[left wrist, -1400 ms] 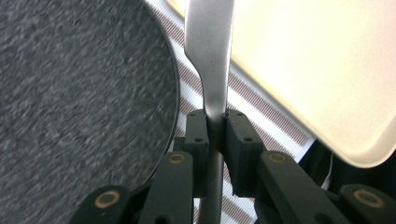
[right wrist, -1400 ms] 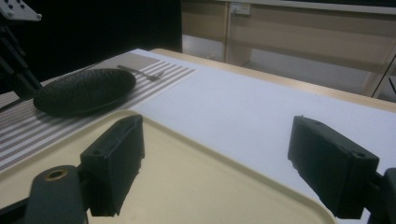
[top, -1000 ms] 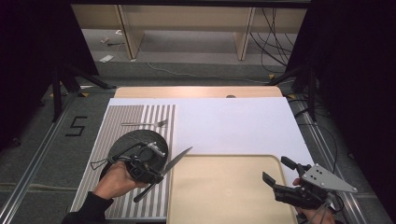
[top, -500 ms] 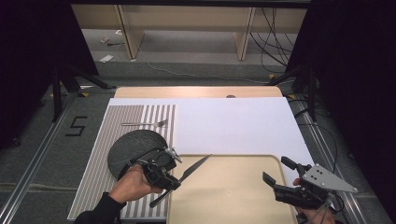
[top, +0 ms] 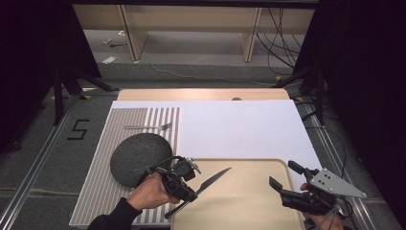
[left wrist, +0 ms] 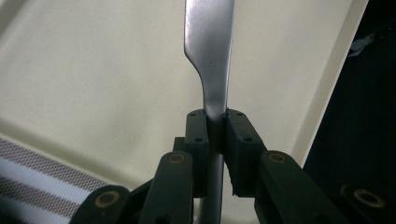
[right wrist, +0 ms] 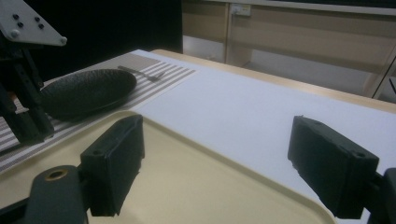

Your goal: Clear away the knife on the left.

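Black two-jaw left gripper (top: pixel 191 188), brass-ringed pivots (left wrist: pixel 107 199), small screws in jaw blocks. Black right gripper (top: pixel 282 181), grey three-cornered plate (top: pixel 336 183) with dark screws on top, brass ring at linkage. Dark long sleeve (top: pixel 111 218) on left forearm.

The knife (left wrist: pixel 208 51) is bare metal, smooth and brightly polished, catching a soft sheen along its blade. The left gripper (left wrist: pixel 215 133) has matt black plastic jaws set with small brass-coloured rivets. The tray (top: pixel 249 201) looks like cream plastic, faintly speckled and matt. The plate (top: pixel 140 158) is dark, with a rough, stony, dull finish. The mat (top: pixel 143 120) seems to be woven cloth in grey and white stripes, though its weave is blurred. The fork (top: pixel 148 127) is shiny metal. The table (top: pixel 239 129) carries a smooth, matt white sheet, with pale wood showing at the far edge.
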The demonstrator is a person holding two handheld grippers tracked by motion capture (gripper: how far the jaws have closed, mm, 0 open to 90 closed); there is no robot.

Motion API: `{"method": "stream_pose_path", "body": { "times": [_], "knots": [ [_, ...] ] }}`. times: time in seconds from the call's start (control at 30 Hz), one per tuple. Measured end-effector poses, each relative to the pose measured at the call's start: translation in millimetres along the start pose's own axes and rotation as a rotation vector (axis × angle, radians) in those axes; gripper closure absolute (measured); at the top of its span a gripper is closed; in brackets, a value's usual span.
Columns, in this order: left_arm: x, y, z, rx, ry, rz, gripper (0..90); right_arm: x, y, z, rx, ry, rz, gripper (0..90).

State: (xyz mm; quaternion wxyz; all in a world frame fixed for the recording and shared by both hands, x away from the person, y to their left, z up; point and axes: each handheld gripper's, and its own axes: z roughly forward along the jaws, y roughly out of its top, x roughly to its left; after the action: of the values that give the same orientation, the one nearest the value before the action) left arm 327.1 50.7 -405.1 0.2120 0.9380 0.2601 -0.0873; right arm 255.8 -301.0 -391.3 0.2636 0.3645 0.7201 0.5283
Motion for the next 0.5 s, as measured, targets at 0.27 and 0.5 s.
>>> {"method": "stream_pose_path", "body": {
  "times": [0.27,0.5],
  "knots": [
    [4.1,6.0,19.0,0.034,-0.032,-0.041,79.9,-0.4,-0.1,0.0,-0.002,0.001,0.0,19.5],
    [4.0,11.6,29.5,0.057,-0.053,-0.073,79.8,-0.1,0.0,0.3,0.0,0.002,-0.001,19.5]
  ]
}}
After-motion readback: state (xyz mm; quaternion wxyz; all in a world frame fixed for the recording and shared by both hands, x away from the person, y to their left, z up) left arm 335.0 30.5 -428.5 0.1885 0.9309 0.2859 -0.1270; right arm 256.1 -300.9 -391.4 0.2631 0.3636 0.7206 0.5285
